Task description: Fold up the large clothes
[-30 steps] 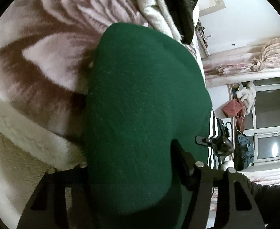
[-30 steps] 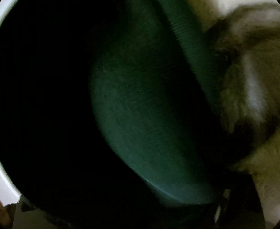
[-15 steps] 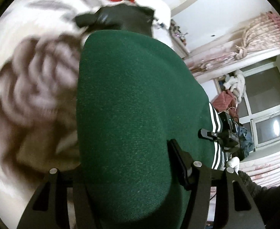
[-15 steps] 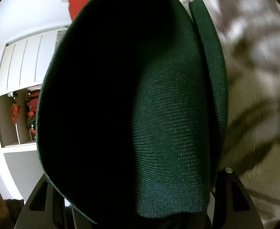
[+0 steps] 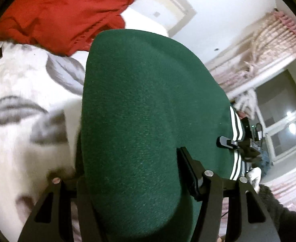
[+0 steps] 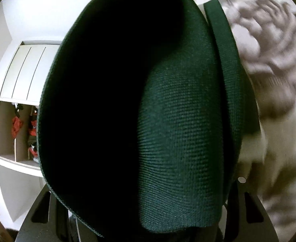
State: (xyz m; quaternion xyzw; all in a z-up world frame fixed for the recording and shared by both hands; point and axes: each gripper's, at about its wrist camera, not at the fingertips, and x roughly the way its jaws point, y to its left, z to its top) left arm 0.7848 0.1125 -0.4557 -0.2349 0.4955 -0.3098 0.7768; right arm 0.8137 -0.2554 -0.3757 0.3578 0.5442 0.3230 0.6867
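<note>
A dark green garment [image 5: 139, 121] with white stripes [image 5: 237, 129] along one edge fills the middle of both views. My left gripper [image 5: 131, 183] is shut on the garment, which bulges up between its fingers [image 5: 190, 169] and hides the left one. In the right wrist view the same green garment [image 6: 178, 131] drapes over my right gripper [image 6: 148, 217] and hides its fingertips; it hangs held from it. The right gripper [image 5: 234, 143] also shows in the left wrist view, clamped on the striped edge.
A white fleece blanket with a grey-brown flower print [image 5: 23, 109] lies under the garment and also shows in the right wrist view [image 6: 274, 76]. A red cloth [image 5: 63, 14] lies at the far end. Window and curtains [image 5: 278, 121] stand at the right; white shelves [image 6: 17, 100] at the left.
Both grippers have lifted and tilted up with the green garment. The red cloth and walls have come into view; the blanket has dropped lower in the frames.
</note>
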